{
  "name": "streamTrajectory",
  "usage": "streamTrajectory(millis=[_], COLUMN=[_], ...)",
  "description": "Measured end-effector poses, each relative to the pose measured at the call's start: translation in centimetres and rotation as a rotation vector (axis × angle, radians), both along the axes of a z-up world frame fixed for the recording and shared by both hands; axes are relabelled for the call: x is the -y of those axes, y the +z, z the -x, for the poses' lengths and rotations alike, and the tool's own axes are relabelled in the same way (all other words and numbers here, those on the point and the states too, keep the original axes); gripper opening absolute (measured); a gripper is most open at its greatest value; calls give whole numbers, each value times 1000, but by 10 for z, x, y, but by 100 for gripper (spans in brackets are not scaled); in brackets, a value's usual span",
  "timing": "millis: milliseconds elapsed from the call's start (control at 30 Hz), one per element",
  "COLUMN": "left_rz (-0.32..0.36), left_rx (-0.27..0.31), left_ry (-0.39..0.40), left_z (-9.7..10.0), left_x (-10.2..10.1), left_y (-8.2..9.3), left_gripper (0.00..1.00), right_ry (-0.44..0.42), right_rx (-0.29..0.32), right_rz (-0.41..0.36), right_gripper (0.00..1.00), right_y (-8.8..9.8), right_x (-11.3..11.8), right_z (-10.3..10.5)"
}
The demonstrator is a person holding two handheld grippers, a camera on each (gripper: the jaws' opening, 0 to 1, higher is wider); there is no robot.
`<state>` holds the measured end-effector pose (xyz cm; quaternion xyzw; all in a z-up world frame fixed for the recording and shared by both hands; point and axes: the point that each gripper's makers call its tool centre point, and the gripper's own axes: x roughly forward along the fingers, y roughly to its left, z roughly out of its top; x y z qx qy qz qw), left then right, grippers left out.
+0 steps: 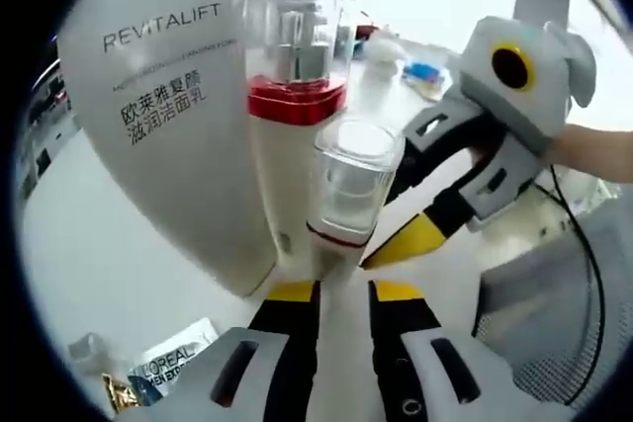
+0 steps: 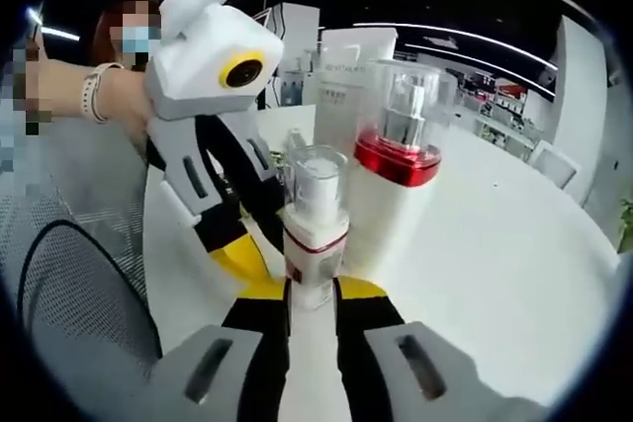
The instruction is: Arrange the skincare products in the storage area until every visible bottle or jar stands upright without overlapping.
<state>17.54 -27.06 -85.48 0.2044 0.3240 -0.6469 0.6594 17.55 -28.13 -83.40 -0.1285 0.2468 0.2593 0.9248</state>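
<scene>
Right gripper view: my right gripper [image 2: 315, 295] clamped on small pump bottle [image 2: 315, 229], clear cap, red band, upright on white table [image 2: 495, 244]. Taller pump bottle [image 2: 398, 185] with red collar just behind it, nearly touching. White REVITALIFT tube [image 1: 173, 116] standing right beside taller bottle. Left gripper [image 2: 237, 249] next to small bottle, jaw tips near its base, can't tell if gripping. L'Oreal sachet [image 1: 173, 363] lying near tube's base. I see person's hand [image 2: 109, 96] holding left gripper.

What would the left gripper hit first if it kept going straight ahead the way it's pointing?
Most likely the small clear-capped bottle, standing just past the left gripper and in line with its gap. The taller red-banded bottle stands behind it. Depth is hard to judge here.
</scene>
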Motion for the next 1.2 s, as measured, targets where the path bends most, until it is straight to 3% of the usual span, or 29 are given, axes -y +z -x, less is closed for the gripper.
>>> streamTrajectory(millis=[533, 867, 1200], left_rz=[-11, 22, 76], left_rx=[9, 15, 12], left_ry=[-16, 25, 139], left_z=[8, 3, -16], left_x=[-12, -36, -74], left_y=[5, 23, 55], left_gripper=[16, 20, 27], right_ry=[-36, -114, -191], right_rx=[2, -5, 3], right_rz=[1, -11, -23], right_gripper=[20, 27, 40], right_y=[4, 19, 46], right_x=[2, 4, 0], right_z=[6, 15, 21])
